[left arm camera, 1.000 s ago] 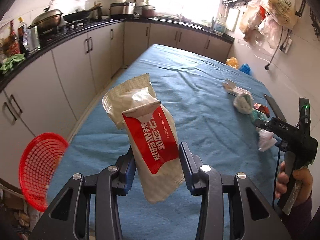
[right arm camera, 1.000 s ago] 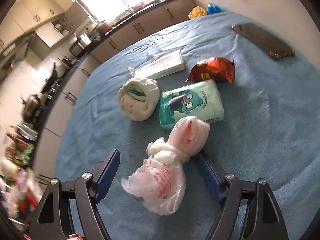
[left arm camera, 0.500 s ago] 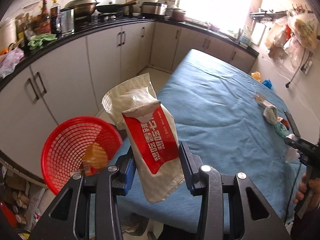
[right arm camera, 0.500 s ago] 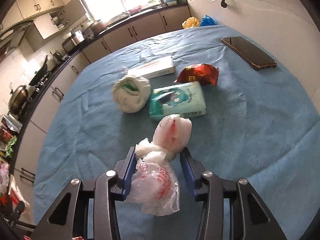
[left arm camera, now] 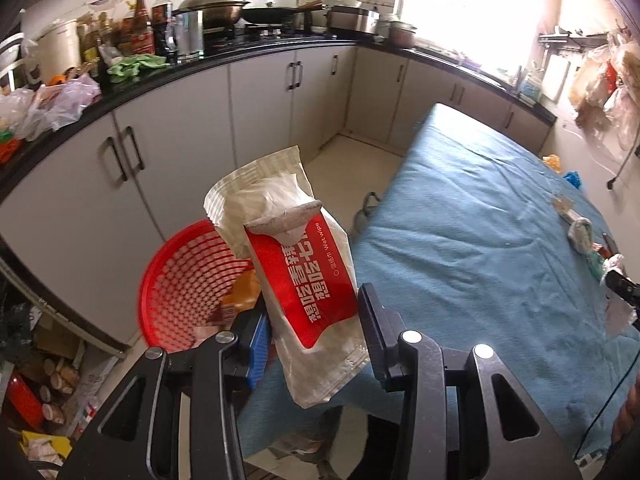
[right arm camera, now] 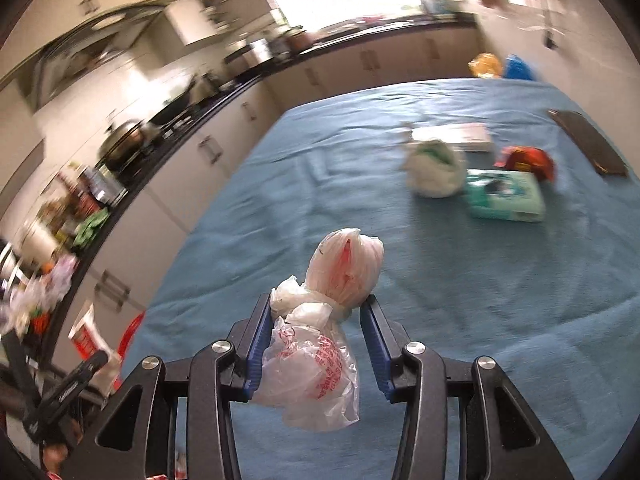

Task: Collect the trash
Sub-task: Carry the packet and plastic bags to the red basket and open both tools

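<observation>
Trash status: left gripper fingers clamp a wet-wipe pack beside the red basket; right gripper fingers clamp a knotted plastic bag. Four items remain on the bench.

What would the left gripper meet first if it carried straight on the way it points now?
Probably the red basket, which lies just beyond the left gripper and the wet wipe packet it grips; depth is unclear, so it might pass over the rim.
</observation>
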Action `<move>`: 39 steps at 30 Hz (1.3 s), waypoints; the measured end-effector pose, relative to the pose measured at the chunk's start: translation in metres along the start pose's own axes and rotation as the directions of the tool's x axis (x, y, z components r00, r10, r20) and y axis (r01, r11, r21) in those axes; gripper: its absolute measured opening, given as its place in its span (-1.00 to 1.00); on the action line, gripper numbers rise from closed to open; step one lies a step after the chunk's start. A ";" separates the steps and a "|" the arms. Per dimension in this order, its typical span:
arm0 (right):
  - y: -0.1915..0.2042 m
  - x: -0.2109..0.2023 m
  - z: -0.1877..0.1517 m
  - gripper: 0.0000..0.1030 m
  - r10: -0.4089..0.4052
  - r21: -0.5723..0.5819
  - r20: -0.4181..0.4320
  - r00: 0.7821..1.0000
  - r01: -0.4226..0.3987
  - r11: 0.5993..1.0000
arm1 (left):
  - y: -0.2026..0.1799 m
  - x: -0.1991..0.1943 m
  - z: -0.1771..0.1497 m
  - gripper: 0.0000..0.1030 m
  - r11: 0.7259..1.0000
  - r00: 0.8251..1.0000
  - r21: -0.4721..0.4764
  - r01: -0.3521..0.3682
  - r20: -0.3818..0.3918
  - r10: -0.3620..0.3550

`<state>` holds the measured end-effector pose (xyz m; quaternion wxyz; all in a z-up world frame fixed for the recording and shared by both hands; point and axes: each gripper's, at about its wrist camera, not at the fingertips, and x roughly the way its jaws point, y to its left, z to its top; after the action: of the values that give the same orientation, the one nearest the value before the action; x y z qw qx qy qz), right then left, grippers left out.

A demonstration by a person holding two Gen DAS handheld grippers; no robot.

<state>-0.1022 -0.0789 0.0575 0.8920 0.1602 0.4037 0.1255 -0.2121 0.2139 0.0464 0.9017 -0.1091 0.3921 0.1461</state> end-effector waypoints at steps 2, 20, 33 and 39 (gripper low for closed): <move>0.015 0.003 -0.005 -0.07 0.024 -0.037 -0.012 1.000 -0.024 0.999 | 0.006 0.000 -0.002 -0.23 1.000 1.000 -0.002 -0.028 0.004 0.028; 0.145 0.049 -0.023 -0.07 0.187 -0.260 -0.127 0.974 -0.215 0.941 | 0.060 0.009 -0.006 -0.22 0.991 0.994 -0.069 -0.113 -0.010 0.112; 0.239 0.112 -0.033 -0.06 0.311 -0.313 -0.226 0.923 -0.371 0.874 | 0.121 0.031 -0.001 -0.22 0.973 0.996 -0.214 -0.082 -0.032 0.077; 0.271 0.146 -0.036 -0.03 0.354 -0.288 -0.288 0.890 -0.433 0.854 | 0.123 0.041 0.001 -0.22 0.975 0.998 -0.216 -0.056 -0.035 0.049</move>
<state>-0.0611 0.2280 0.0410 0.8094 0.0660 0.4318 0.3925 -0.2275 0.3364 0.0071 0.8743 -0.1987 0.3899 0.2101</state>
